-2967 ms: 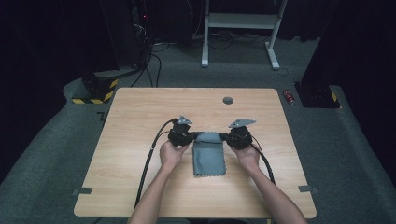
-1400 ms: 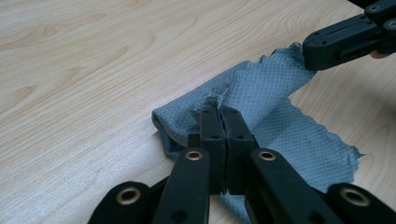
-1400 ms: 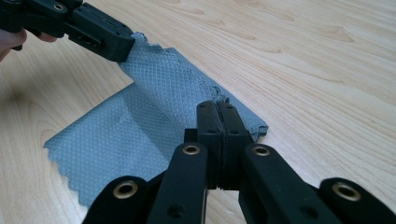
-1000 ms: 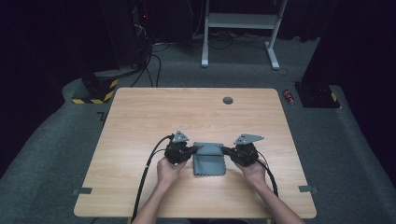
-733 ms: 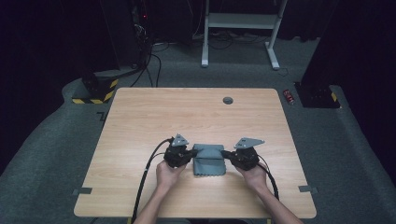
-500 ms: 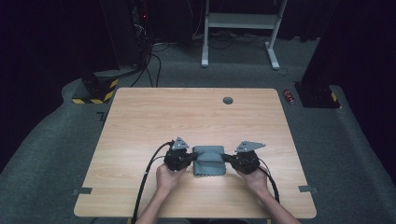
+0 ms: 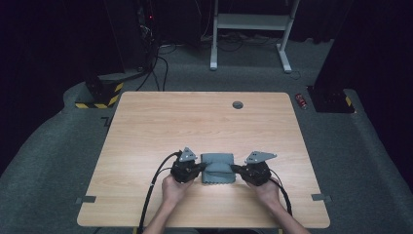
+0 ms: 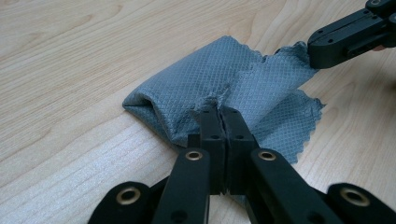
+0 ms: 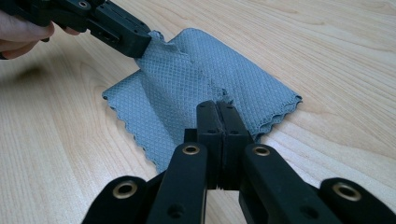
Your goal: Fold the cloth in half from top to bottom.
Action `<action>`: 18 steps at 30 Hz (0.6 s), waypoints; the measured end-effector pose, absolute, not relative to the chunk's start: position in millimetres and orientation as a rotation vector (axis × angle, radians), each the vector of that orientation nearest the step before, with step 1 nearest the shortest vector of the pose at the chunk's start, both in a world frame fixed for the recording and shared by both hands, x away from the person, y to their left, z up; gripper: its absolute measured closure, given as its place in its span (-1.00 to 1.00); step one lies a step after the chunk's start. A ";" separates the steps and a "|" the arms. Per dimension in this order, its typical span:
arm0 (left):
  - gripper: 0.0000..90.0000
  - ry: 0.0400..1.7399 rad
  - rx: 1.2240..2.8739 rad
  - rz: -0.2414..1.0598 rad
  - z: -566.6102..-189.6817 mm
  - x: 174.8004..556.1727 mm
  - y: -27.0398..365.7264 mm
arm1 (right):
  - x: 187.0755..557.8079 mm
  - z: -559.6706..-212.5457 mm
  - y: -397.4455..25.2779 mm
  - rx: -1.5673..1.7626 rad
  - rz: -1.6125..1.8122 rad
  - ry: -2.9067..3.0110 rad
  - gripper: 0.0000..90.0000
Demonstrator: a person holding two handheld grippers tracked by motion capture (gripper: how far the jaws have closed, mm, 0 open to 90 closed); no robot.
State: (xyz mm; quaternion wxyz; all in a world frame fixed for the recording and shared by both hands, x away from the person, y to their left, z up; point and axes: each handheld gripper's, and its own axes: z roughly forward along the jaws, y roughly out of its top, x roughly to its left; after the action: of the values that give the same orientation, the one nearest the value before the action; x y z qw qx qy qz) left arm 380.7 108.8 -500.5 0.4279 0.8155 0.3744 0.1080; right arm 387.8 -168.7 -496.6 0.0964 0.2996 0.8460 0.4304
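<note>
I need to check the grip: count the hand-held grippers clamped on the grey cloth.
2. The left hand-held gripper pinches the grey cloth's left edge; the right hand-held gripper pinches its right edge.

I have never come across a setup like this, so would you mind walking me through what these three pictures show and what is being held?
There is no robot here: a person sits at a wooden table and holds a hand tool with a two-jaw claw in each hand. The high view looks down from above, with the forearms coming in from the bottom. There the left claw and the right claw meet a small grey cloth from either side.

The other two pictures come from cameras riding on the tools, each looking along its own black jaws. In the left gripper view the jaws are shut on the cloth's edge, and the other tool grips it farther off. The right gripper view mirrors this. The cloth has a diamond weave and scalloped edges, lies folded over, and is pinched at two points. A small dark round fitting sits in the table's far side.
</note>
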 end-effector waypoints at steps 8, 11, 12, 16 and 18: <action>0.97 0.934 2.045 0.268 -503.9 377.5 109.2 | 385.7 -497.2 -167.9 0.877 1.269 2.516 0.99; 0.97 0.925 2.057 0.279 -504.7 375.6 108.3 | 384.9 -498.6 -168.3 0.874 1.266 2.519 0.98; 0.97 0.927 2.054 0.273 -505.5 374.7 107.6 | 384.5 -499.3 -168.6 0.880 1.263 2.523 0.98; 0.97 0.922 2.063 0.278 -507.2 372.3 106.7 | 383.6 -502.6 -168.9 0.882 1.248 2.534 0.98; 0.97 0.921 2.065 0.281 -507.9 371.3 106.7 | 383.4 -504.2 -168.7 0.881 1.248 2.537 0.98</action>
State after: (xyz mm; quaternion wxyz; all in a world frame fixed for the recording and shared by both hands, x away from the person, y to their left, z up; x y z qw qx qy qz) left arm 371.3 106.7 -507.9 0.4183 0.8232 0.3671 0.1119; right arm 383.4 -168.7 -504.2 0.0901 0.2963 0.8532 0.4197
